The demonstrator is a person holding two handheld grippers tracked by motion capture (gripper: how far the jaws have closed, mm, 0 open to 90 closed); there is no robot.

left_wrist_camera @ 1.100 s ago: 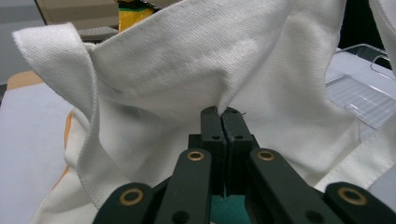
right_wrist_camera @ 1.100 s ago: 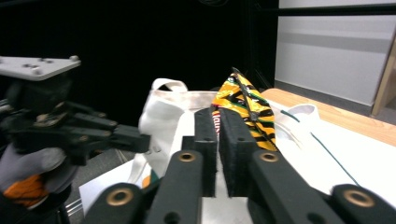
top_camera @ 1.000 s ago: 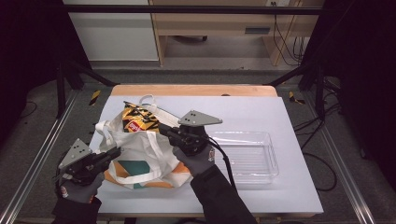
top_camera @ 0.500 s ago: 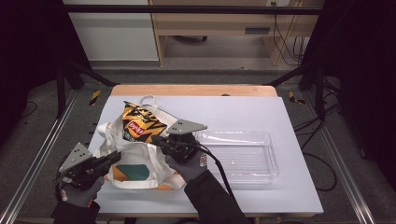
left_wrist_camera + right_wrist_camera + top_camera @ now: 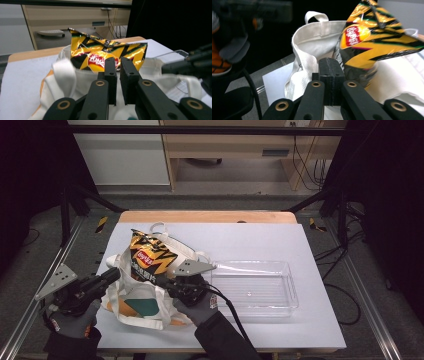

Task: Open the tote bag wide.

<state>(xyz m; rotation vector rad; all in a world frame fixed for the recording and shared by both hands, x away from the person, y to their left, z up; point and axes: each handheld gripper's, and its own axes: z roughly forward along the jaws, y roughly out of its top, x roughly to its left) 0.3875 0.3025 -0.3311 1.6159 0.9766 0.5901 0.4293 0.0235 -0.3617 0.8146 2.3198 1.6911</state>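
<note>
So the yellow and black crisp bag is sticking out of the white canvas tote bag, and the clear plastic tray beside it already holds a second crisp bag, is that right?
Not quite: the clear plastic tray holds nothing, as the high view shows. The rest stands: the yellow and black crisp bag sticks out of the white canvas tote bag, with the tray beside it.

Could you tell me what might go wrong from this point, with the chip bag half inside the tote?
The chip bag stands with much of it above the tote bag's mouth; it could tip out or snag on the rim. The right gripper is shut at the bag's lower edge, perhaps on tote cloth too, so pulling may drag both. The left gripper seems to pinch only a little of the rim, which could slip and let the mouth close.
</note>
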